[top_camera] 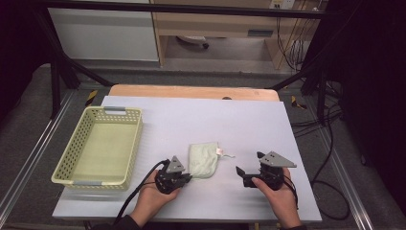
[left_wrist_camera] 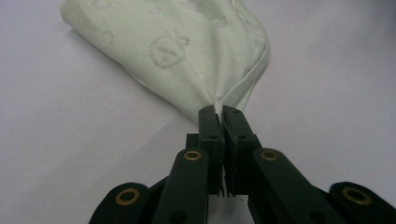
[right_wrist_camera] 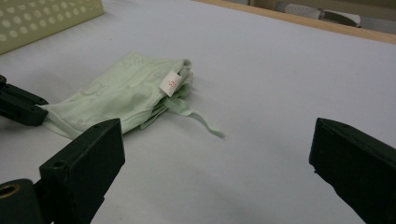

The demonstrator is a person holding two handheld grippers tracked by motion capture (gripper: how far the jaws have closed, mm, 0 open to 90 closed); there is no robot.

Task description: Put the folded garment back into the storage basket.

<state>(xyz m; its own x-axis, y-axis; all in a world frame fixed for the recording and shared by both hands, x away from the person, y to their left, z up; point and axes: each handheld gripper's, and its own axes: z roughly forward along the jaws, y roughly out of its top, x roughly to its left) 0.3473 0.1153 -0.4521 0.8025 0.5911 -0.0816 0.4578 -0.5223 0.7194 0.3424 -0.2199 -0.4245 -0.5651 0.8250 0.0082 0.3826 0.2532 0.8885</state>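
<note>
A folded pale green cloth (top_camera: 203, 160) with a white tag lies on the white table top, near the front middle. My left gripper (top_camera: 188, 177) is at the cloth's near left corner, and in the left gripper view the two black jaws (left_wrist_camera: 222, 114) are pressed together with that corner of the cloth (left_wrist_camera: 177, 51) pinched between them. My right gripper (top_camera: 249, 164) rests to the right of the cloth, apart from it, jaws wide open with nothing between them (right_wrist_camera: 215, 140). The right gripper view shows the cloth (right_wrist_camera: 121, 93), its loose string, and the left gripper's jaws (right_wrist_camera: 18, 105) at its edge.
A pale yellow perforated basket (top_camera: 136, 143) stands on the left of the table with nothing in it; its wall shows in the right gripper view (right_wrist_camera: 46, 18). A wooden strip (top_camera: 191, 91) runs along the table's far edge. Bare table surface lies behind and right of the cloth.
</note>
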